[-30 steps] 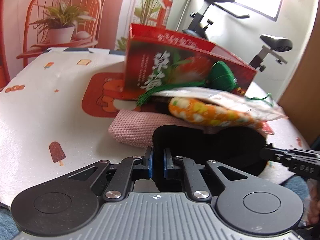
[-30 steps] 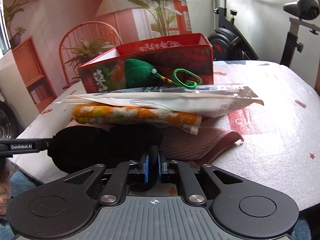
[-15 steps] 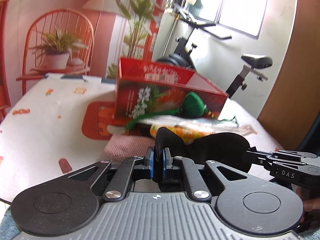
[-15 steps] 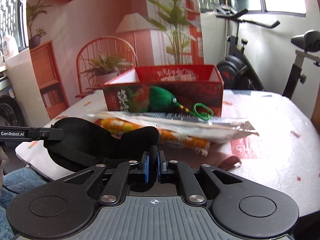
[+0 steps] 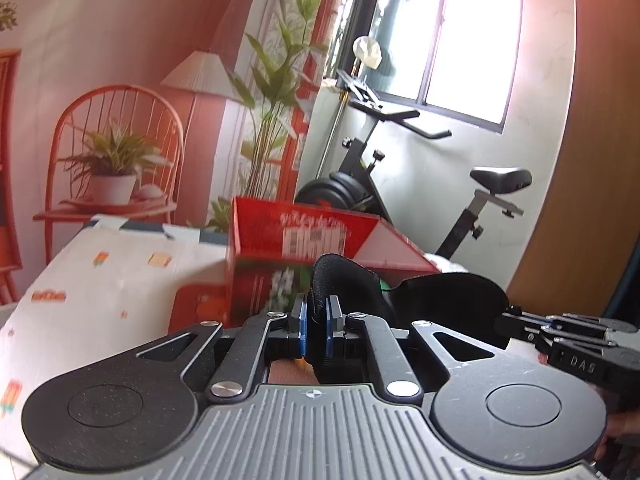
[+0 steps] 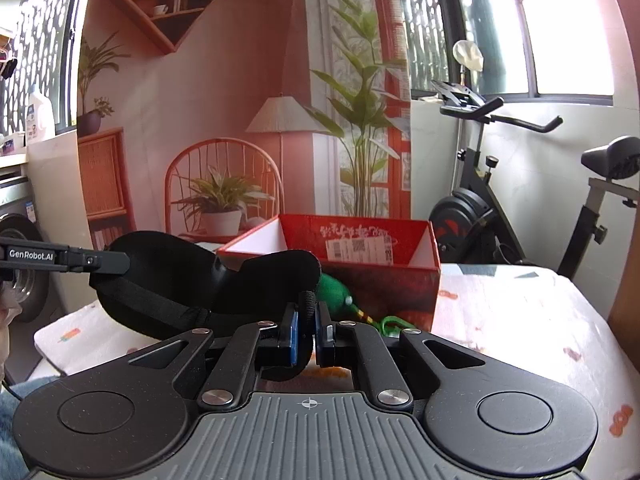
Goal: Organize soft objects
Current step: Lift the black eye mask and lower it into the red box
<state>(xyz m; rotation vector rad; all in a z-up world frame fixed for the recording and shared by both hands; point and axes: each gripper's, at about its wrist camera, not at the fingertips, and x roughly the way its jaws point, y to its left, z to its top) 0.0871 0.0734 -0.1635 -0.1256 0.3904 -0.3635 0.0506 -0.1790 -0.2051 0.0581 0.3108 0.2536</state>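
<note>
We hold a black eye mask stretched between our two grippers above the table, the left gripper clamped on one end of the padding, its blue pads pinching a raised fold. To its right, the right gripper is closed on the opposite end, where only a thin roll of fabric sits between the jaws. Ahead of both lies the open red box, with a green plush against its near wall. We judge that shallow right-hand bite the weak point: any pull apart could slip the fabric free. The dangling strap below could also snag the box rim or drag the plush on the way over.
</note>
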